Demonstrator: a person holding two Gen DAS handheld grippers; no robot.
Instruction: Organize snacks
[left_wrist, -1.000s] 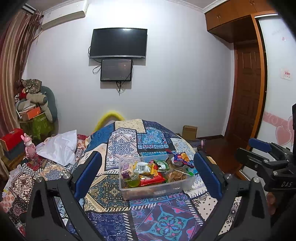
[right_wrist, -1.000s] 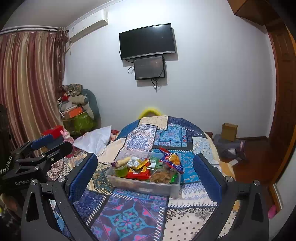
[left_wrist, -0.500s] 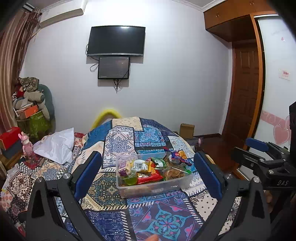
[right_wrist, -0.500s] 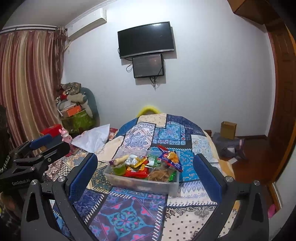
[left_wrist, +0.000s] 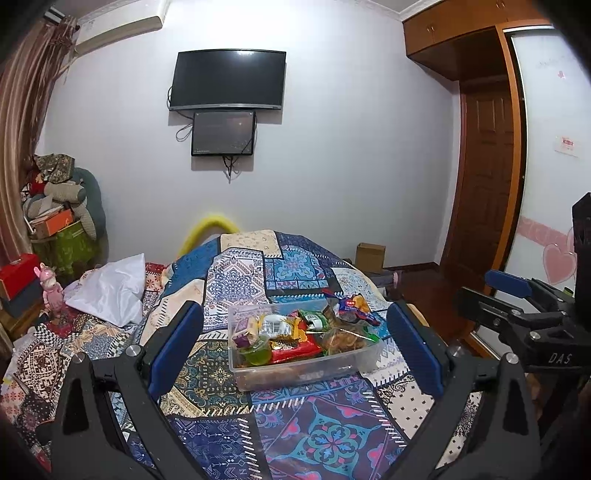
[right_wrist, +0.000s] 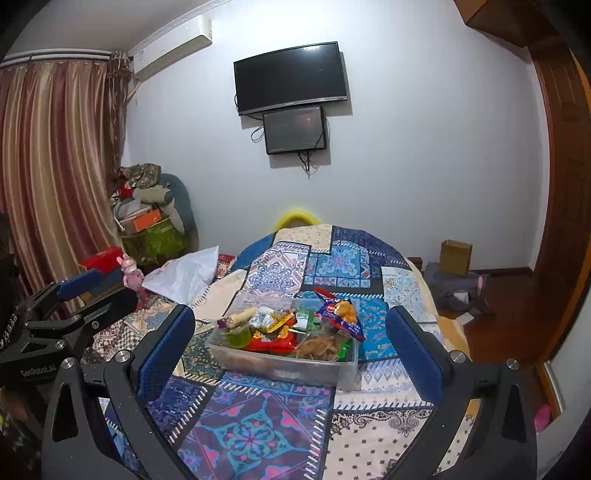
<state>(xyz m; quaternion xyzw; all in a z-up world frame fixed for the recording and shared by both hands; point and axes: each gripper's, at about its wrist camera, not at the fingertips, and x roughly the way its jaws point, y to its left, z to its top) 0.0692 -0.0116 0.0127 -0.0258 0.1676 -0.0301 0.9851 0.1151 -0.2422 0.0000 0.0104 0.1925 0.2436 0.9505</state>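
We have the clear plastic rectangular tub (left_wrist: 303, 354) heaped with packaged snacks, sitting mid-bed on the blue patchwork quilt (left_wrist: 236, 280), centred ahead of both tools. Left gripper (left_wrist: 294, 345) jaws spread wide, holding nothing; right gripper (right_wrist: 291, 345) likewise wide and empty, near side of the tub.

Risks as we judge them: the blue and red crinkly foil packet (right_wrist: 341, 314) rides high over the tub's far right rim and could slide off if nudged. The soft quilt may let the tub tip under a downward push. Lower layers are hard to make out; probably loose wrappers.
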